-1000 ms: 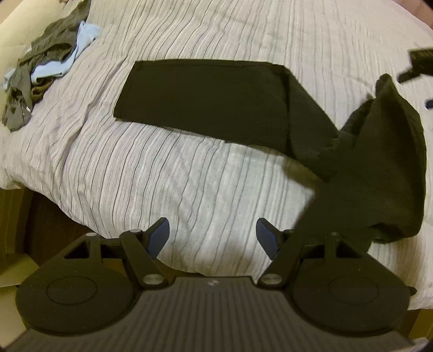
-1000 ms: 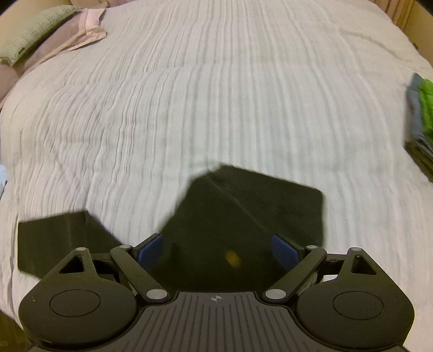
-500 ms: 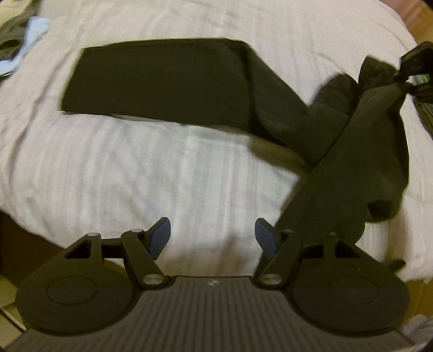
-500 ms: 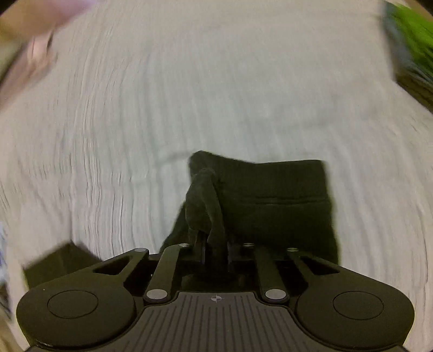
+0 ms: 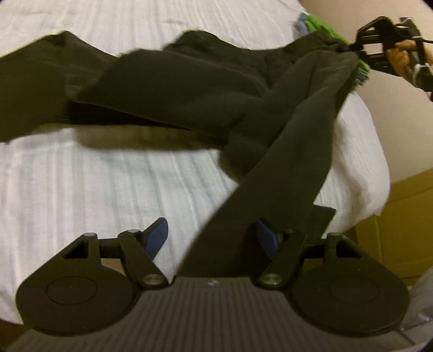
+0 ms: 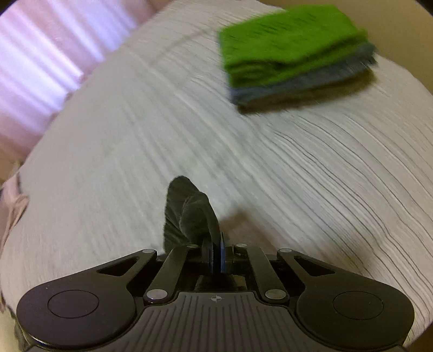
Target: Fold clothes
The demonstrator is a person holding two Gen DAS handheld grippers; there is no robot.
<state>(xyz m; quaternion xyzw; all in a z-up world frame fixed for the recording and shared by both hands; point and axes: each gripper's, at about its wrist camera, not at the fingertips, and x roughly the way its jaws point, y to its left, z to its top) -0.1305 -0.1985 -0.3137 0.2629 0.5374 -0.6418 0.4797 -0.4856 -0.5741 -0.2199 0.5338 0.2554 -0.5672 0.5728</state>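
Dark trousers (image 5: 167, 89) lie spread across the white striped bedcover (image 5: 94, 189). One leg (image 5: 295, 159) runs as a taut band from the near edge up to the far right. My left gripper (image 5: 211, 238) is open, and the leg's near end lies between its blue pads (image 5: 158, 238). My right gripper (image 6: 216, 251) is shut on a bunch of the dark fabric (image 6: 189, 214). It also shows in the left wrist view (image 5: 351, 50), held in a hand and lifting the fabric above the bed.
A folded stack of green and grey clothes (image 6: 295, 51) sits on the bed beyond my right gripper, and shows in the left wrist view (image 5: 319, 24). The bed's right edge (image 5: 379, 173) drops to tan cardboard (image 5: 406, 224). Pink bedding (image 6: 35, 81) lies far left.
My right gripper shut on the trousers and pulled them up and to the right, drawing one leg taut. The left gripper stayed open and moved right, so the leg end lies between its fingers.
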